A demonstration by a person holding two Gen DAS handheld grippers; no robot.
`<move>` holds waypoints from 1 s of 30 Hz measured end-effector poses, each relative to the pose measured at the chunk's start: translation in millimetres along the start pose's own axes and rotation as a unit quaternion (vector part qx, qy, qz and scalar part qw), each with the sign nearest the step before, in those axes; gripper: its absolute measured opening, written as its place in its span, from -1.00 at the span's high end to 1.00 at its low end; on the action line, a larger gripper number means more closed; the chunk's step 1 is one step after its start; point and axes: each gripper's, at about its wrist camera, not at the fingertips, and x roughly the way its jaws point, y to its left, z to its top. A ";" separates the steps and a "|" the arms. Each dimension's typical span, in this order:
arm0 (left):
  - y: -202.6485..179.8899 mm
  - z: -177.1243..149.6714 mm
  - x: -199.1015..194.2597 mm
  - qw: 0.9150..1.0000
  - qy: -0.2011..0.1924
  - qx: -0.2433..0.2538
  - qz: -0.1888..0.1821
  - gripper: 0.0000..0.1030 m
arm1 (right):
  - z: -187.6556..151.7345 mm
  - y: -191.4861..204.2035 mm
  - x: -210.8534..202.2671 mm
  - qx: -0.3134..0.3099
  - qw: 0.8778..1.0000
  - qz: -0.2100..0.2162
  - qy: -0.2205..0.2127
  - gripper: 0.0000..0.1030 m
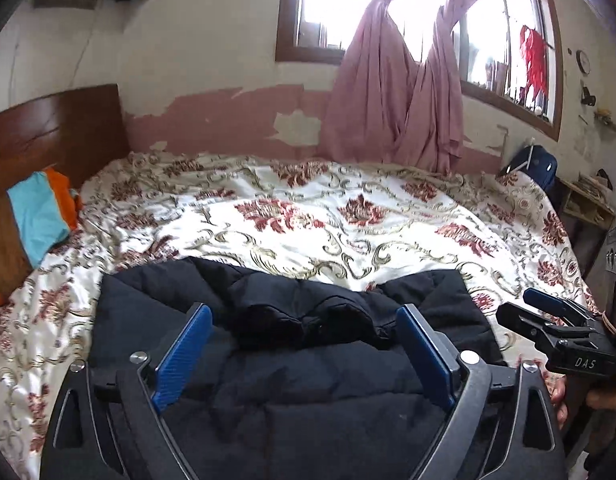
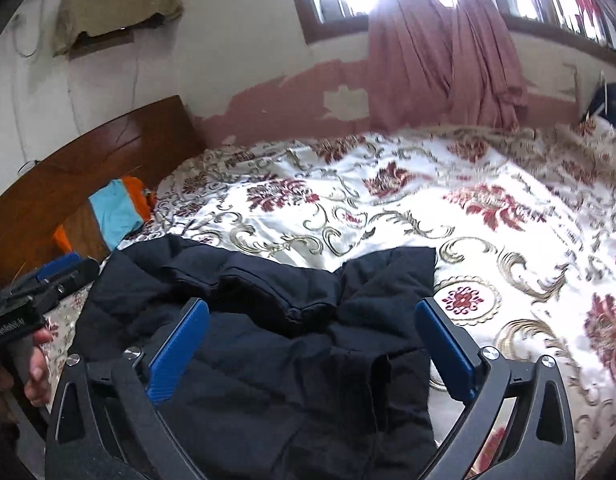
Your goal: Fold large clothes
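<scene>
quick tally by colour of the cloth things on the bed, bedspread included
Dark navy: 1, the padded coat
Turquoise: 1, folded cloth by the headboard
Orange: 1, cloth beside the turquoise one
White floral: 1, bedspread
Total: 4

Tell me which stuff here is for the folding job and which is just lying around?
For the job:
- dark navy padded coat, spread on the bed
- left gripper, jaws open
- right gripper, jaws open

Just lying about:
- turquoise and orange folded cloth by the wooden headboard
- pink knotted curtains
- floral bedspread
</scene>
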 end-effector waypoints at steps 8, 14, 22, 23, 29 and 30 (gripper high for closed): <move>-7.2 2.0 -84.4 0.998 -0.053 -0.010 0.028 -0.95 | -5.9 21.1 -66.3 -0.031 0.999 0.004 -0.034 -0.96; -18.9 -16.5 -143.3 0.995 -0.092 -0.021 0.029 -0.99 | -20.9 33.4 -111.3 -0.042 0.998 0.017 -0.045 -0.96; -41.1 -39.1 -189.9 0.995 -0.094 0.000 0.028 -0.99 | -37.1 43.4 -165.0 -0.058 0.996 0.025 -0.064 -0.96; -42.7 -42.9 -195.4 0.995 -0.091 -0.001 0.030 -0.99 | -39.2 44.8 -172.3 -0.062 0.996 0.024 -0.066 -0.96; -48.6 -64.7 -224.7 0.994 -0.093 0.001 0.052 -0.99 | -53.5 52.6 -212.9 -0.071 0.994 0.024 -0.079 -0.96; -49.8 -68.3 -228.8 0.994 -0.093 0.002 0.055 -0.99 | -56.2 54.1 -218.6 -0.072 0.994 0.024 -0.080 -0.96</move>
